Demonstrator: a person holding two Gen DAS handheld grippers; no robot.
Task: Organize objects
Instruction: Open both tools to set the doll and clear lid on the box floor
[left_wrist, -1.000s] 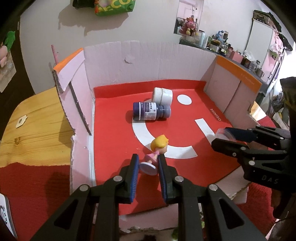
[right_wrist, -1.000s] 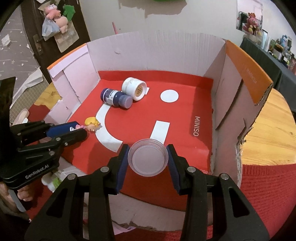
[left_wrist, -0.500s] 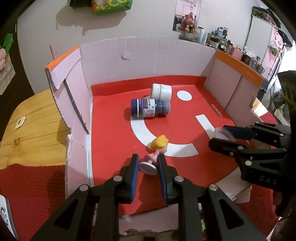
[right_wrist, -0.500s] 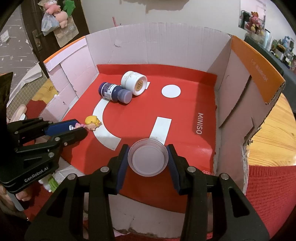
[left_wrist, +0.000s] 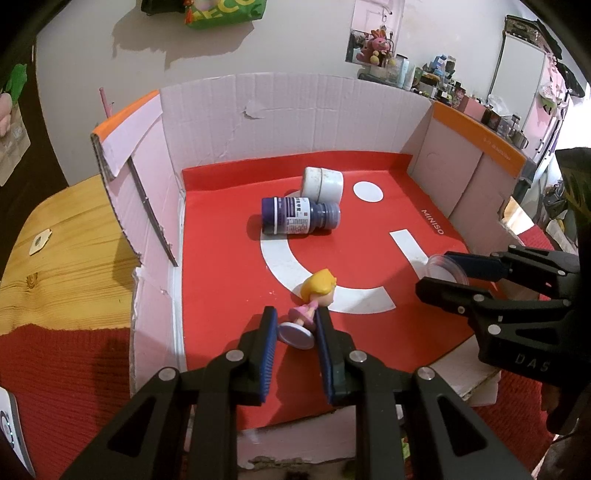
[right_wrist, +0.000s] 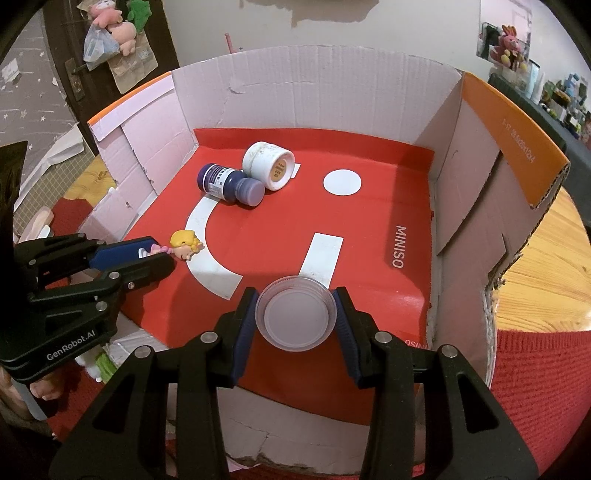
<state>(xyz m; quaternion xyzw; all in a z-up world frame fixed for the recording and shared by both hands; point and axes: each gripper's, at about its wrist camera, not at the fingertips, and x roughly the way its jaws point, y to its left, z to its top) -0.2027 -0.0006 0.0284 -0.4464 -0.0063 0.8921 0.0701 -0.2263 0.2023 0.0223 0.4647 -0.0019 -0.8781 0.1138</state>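
A small plastic doll figurine with yellow hair, pink dress and round white base (left_wrist: 312, 306) is pinched by the left gripper (left_wrist: 295, 341) over the near part of the open cardboard box with a red printed floor (left_wrist: 221, 266). The right gripper (right_wrist: 295, 317) clamps a clear round plastic lid (right_wrist: 295, 318) above the same box's front edge. Farther back, lying on their sides and touching, are a dark blue labelled bottle (left_wrist: 297, 216) and a white cylindrical jar (left_wrist: 322, 183). The box sits on a wooden table (left_wrist: 70, 240).
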